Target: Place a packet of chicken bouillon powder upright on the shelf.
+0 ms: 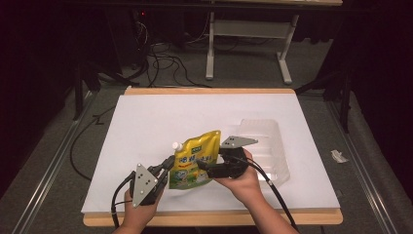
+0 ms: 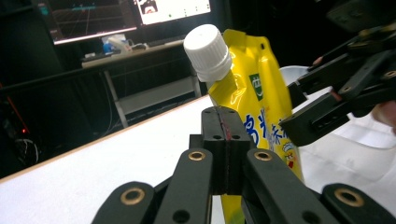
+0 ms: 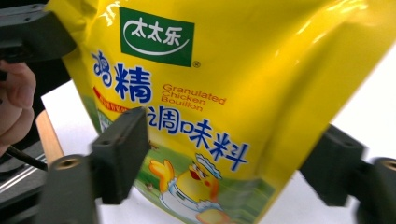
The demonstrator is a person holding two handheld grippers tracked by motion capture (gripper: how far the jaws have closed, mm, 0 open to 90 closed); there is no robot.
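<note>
Glossy yellow pouch (image 3: pixel 243 93), ribbed white cap (image 2: pixel 208 52).

The yellow pouch (image 3: pixel 261 93) carries a green logo panel (image 3: pixel 156 36) reading "太太乐" in white. Below it stand large blue characters "鸡精" and "调味料", with small orange English wording, "Granulated Chicken Bouillon", beside them.

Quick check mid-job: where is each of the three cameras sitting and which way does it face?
High view: above the near table edge, looking forward and down; both forearms, left gripper, right gripper, pouch.
Left gripper view: along shut fingers toward the white cap.
Right gripper view: between fingers flanking the pouch.
All three share the pouch.
</note>
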